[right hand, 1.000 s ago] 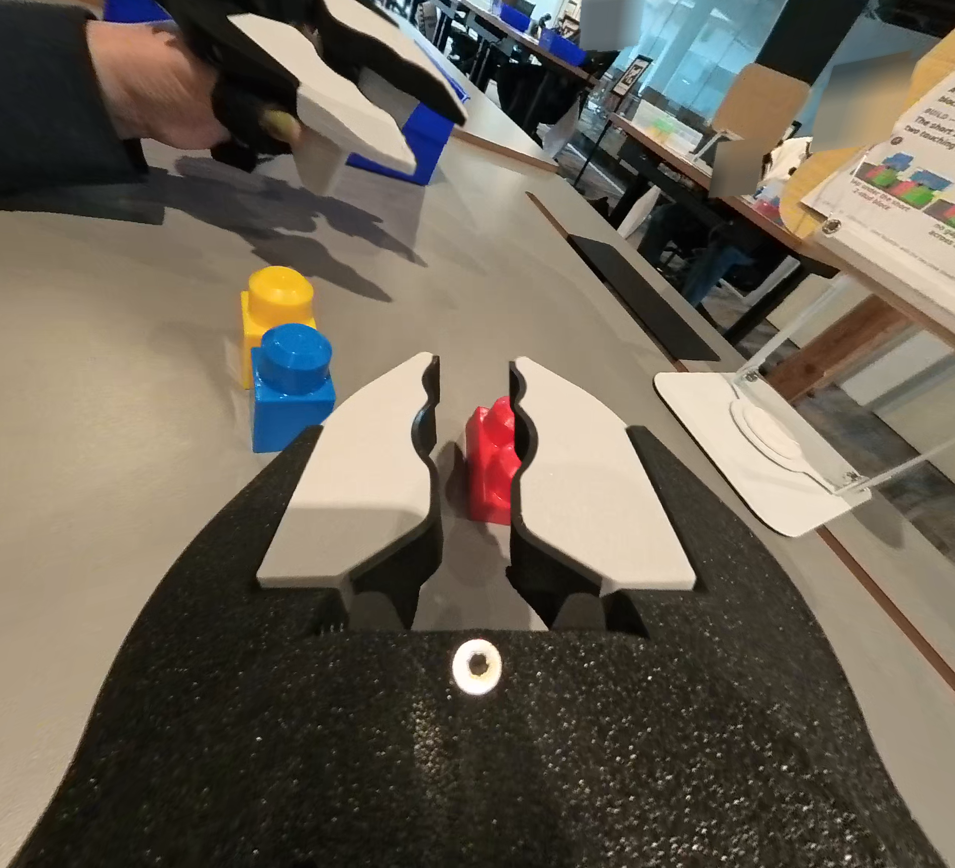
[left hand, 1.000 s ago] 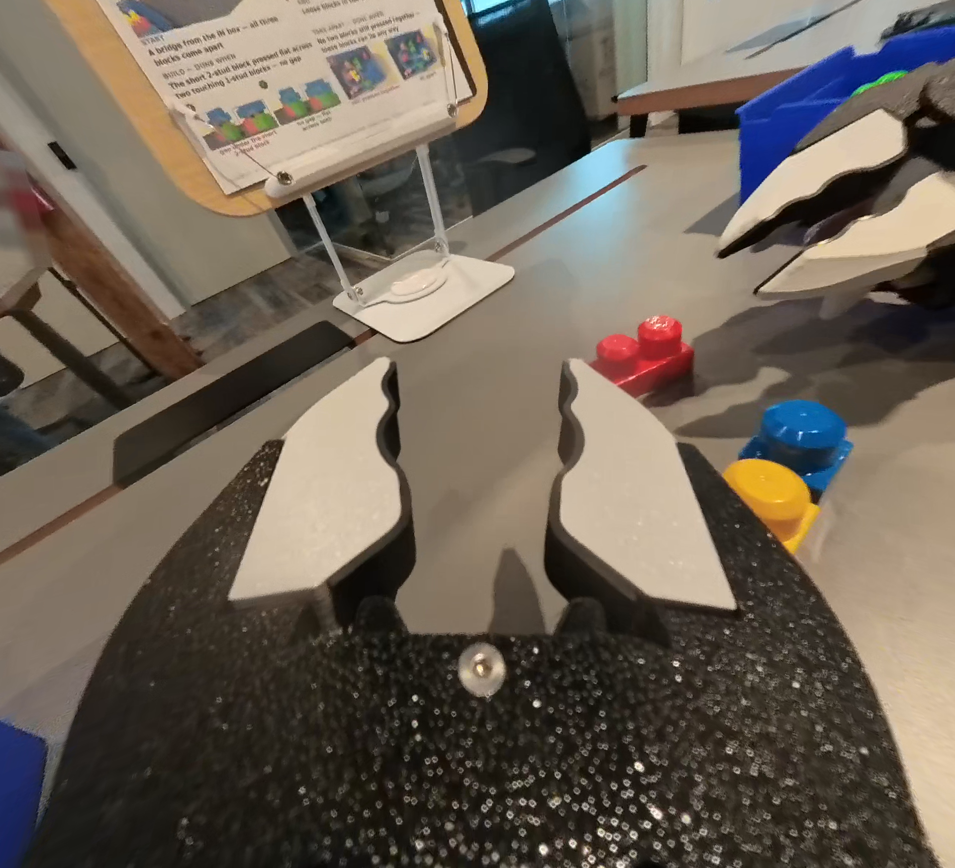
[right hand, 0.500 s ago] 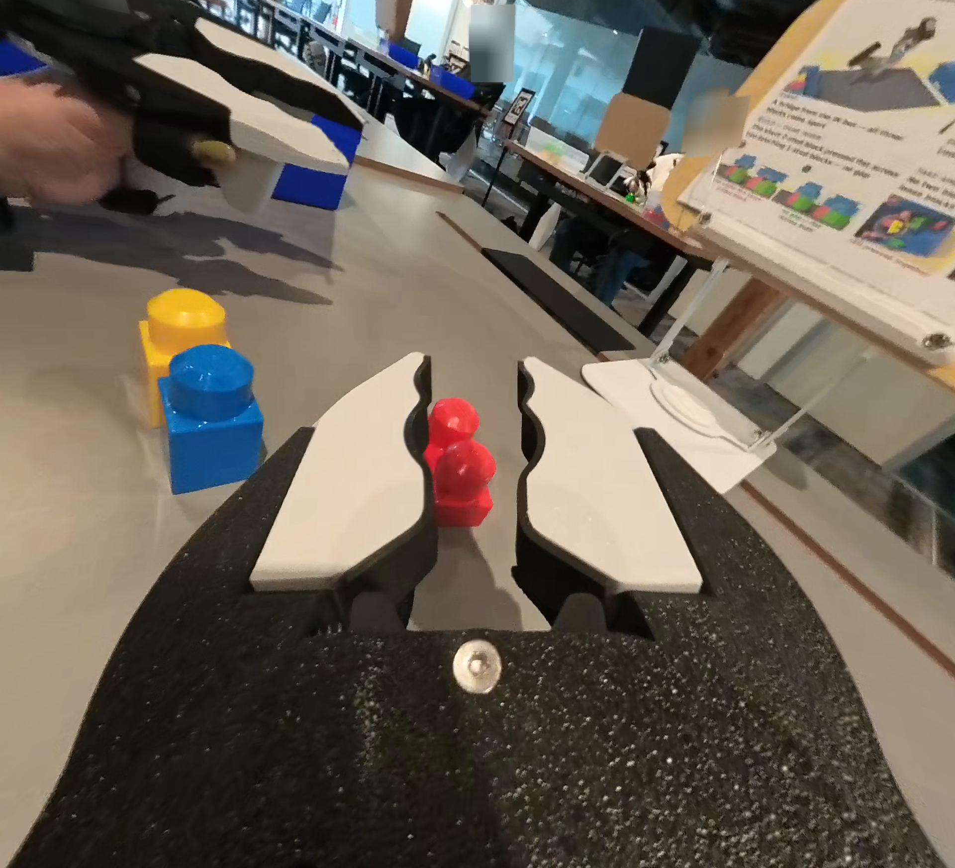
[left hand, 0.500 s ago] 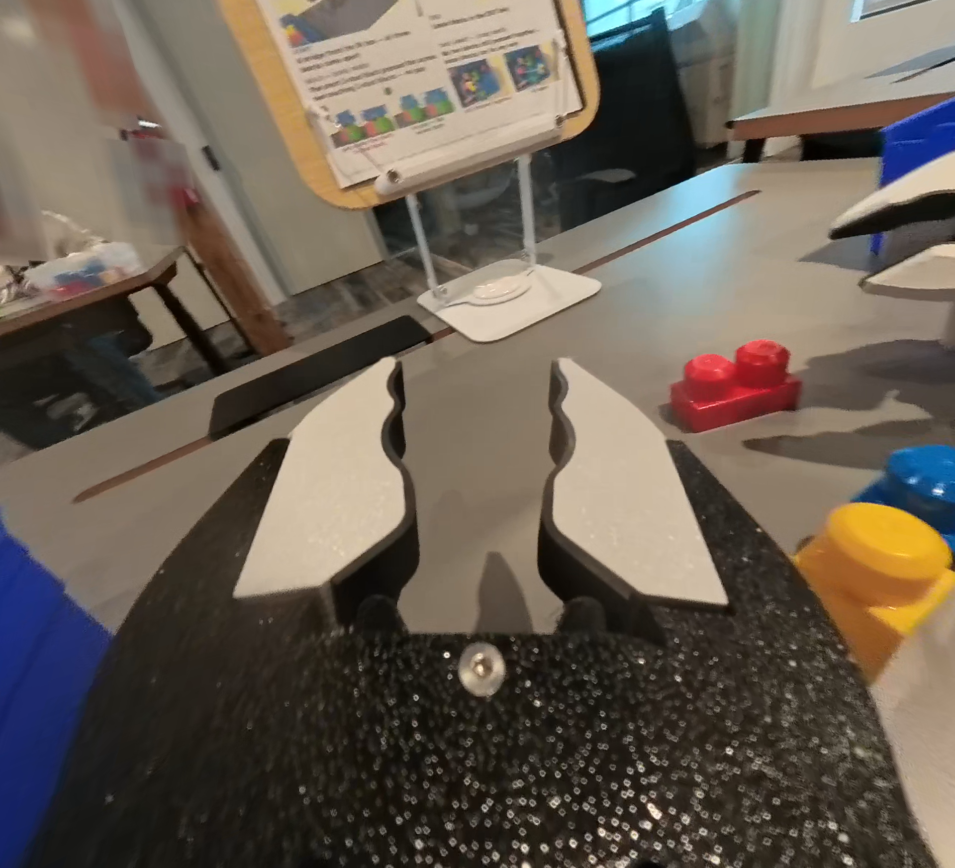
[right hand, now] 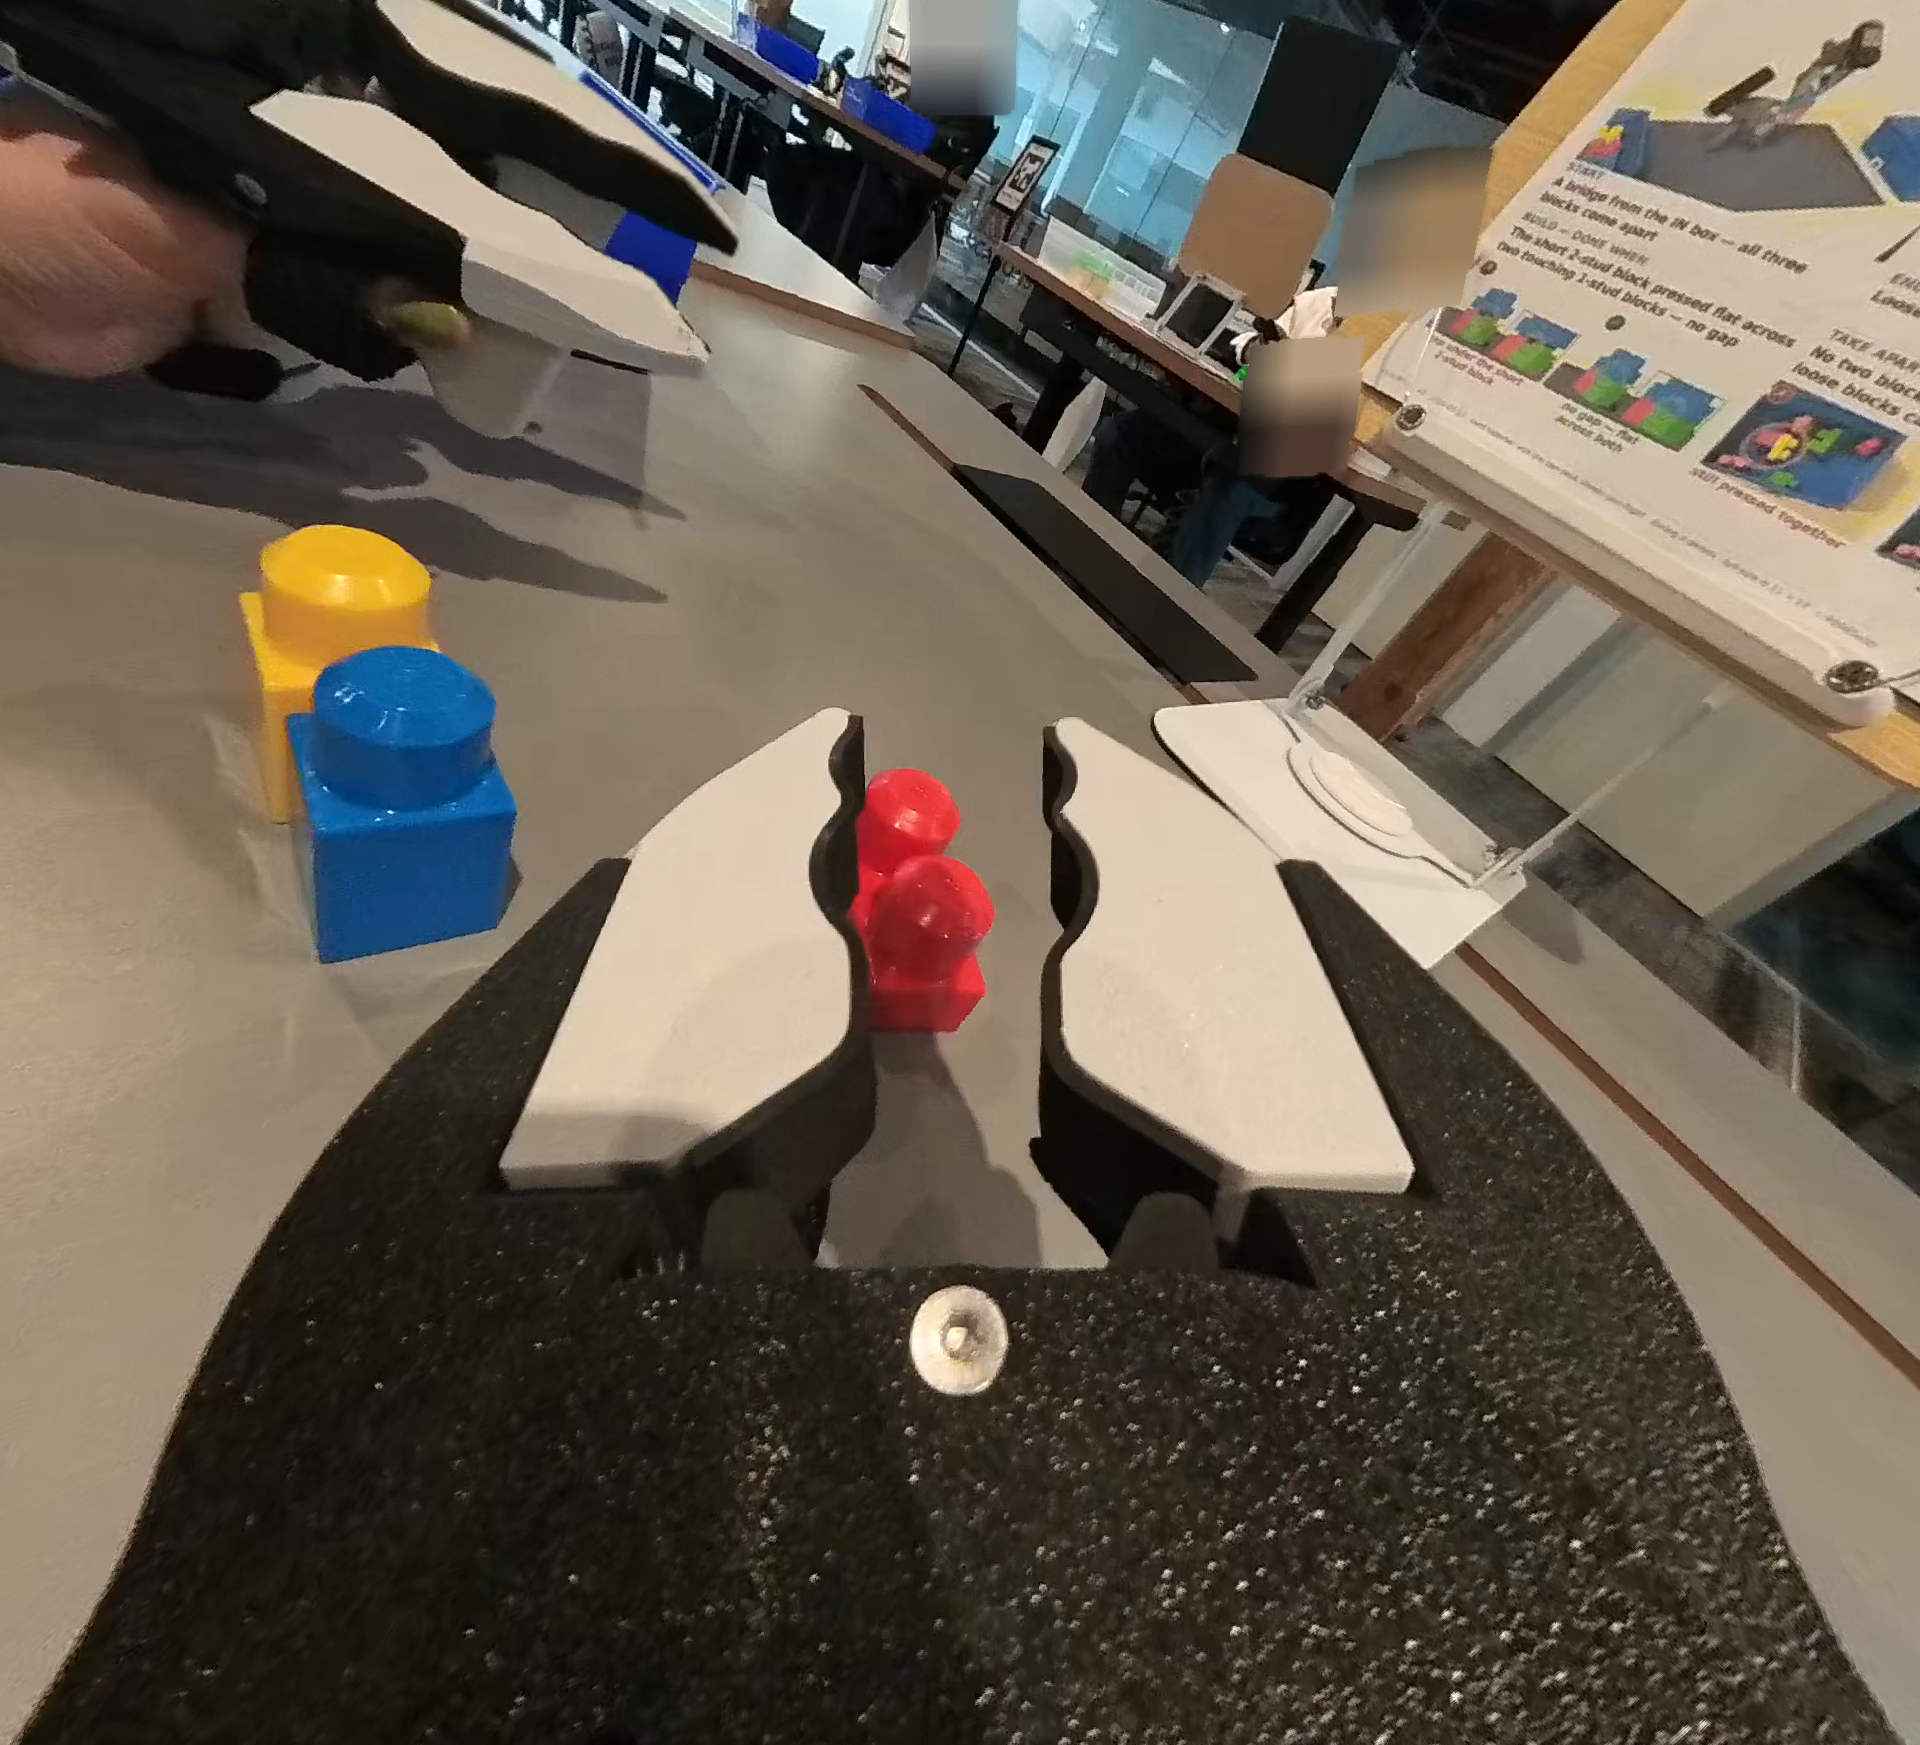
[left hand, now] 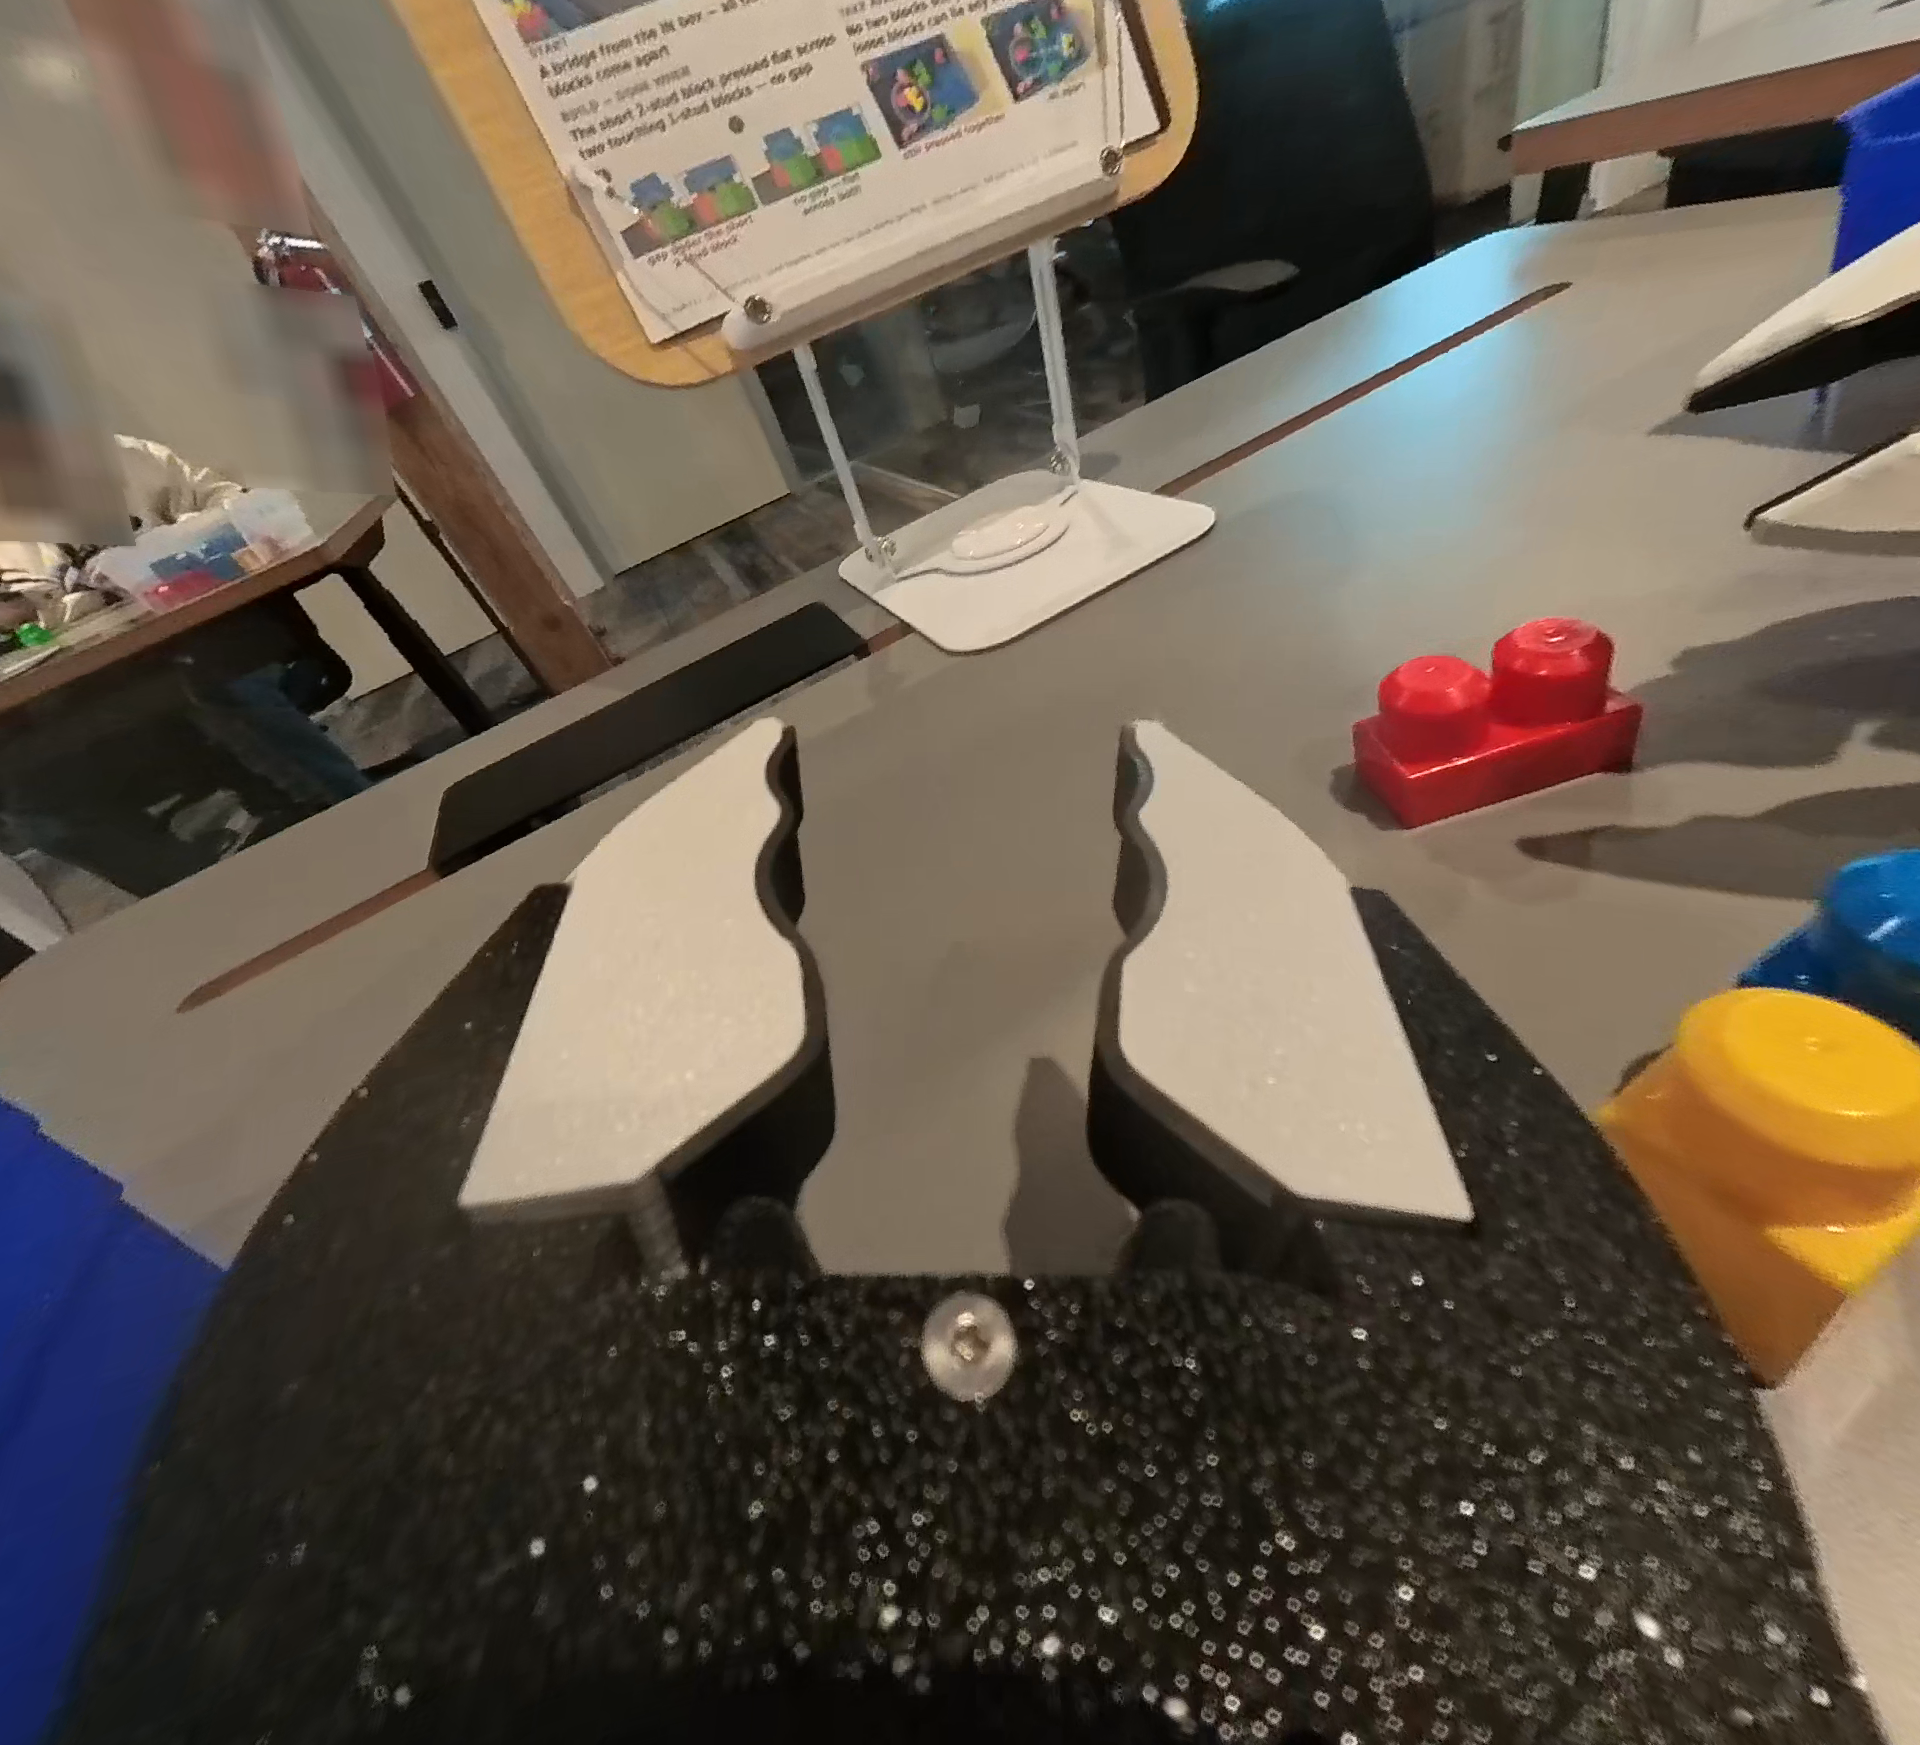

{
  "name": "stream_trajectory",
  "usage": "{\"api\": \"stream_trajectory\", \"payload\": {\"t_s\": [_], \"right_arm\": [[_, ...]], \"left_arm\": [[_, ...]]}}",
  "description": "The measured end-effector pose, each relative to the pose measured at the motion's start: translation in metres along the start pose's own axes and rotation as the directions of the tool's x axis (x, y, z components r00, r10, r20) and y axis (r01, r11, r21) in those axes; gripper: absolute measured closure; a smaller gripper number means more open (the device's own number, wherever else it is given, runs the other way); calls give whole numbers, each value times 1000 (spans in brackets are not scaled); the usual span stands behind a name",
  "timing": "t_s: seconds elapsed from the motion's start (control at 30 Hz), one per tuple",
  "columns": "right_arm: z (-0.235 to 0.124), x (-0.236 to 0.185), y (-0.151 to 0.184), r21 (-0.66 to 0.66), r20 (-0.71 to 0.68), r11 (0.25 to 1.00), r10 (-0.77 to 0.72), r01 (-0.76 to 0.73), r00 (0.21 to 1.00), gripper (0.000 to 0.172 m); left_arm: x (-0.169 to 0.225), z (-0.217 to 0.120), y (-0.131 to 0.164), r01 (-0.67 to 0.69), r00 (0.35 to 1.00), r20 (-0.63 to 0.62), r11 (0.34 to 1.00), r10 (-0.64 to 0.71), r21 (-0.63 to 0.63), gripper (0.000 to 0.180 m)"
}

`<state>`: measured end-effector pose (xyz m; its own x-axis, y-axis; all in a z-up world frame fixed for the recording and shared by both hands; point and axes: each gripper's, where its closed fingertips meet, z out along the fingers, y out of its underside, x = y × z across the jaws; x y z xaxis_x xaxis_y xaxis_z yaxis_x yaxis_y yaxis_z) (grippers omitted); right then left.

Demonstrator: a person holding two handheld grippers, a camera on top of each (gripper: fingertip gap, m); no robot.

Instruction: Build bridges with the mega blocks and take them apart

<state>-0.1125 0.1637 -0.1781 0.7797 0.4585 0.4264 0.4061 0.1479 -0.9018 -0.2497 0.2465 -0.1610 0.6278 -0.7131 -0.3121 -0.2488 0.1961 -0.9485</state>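
A red two-stud block (left hand: pixel 1496 729) lies on the grey table (left hand: pixel 1226 594), right of my left gripper (left hand: pixel 958 739). That gripper is open and empty, low over the table. A blue one-stud block (left hand: pixel 1860 926) and a yellow one (left hand: pixel 1787 1155) stand touching at the right edge. In the right wrist view the red block (right hand: pixel 920 906) shows through the gap of my open right gripper (right hand: pixel 951 729); the pads do not press on it. The blue block (right hand: pixel 400 812) and yellow block (right hand: pixel 332 625) stand to its left. The left gripper (right hand: pixel 623 282) hovers behind them, and the right gripper's fingertips (left hand: pixel 1829 407) hover behind the red block.
An instruction board on a white stand (left hand: pixel 1029 552) stands at the table's far edge, also in the right wrist view (right hand: pixel 1340 822). A blue bin (left hand: pixel 62 1280) is at the lower left, another (left hand: pixel 1881 178) at the right. A hand (right hand: pixel 94 272) holds the left gripper.
My left gripper has swung left and sunk, so the blocks sit closer and farther right in its view. My right gripper's jaws have widened a little, with the red block still on the table.
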Motion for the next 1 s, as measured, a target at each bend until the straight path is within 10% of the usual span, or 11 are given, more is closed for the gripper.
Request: {"api": "stream_trajectory", "payload": {"t_s": [1.0], "right_arm": [[-1, -1, -2, 14, 7, 1000, 4, -4, 1000, 138]], "left_arm": [[1, -1, 0, 17, 1000, -8, 1000, -16, 23, 132]]}}
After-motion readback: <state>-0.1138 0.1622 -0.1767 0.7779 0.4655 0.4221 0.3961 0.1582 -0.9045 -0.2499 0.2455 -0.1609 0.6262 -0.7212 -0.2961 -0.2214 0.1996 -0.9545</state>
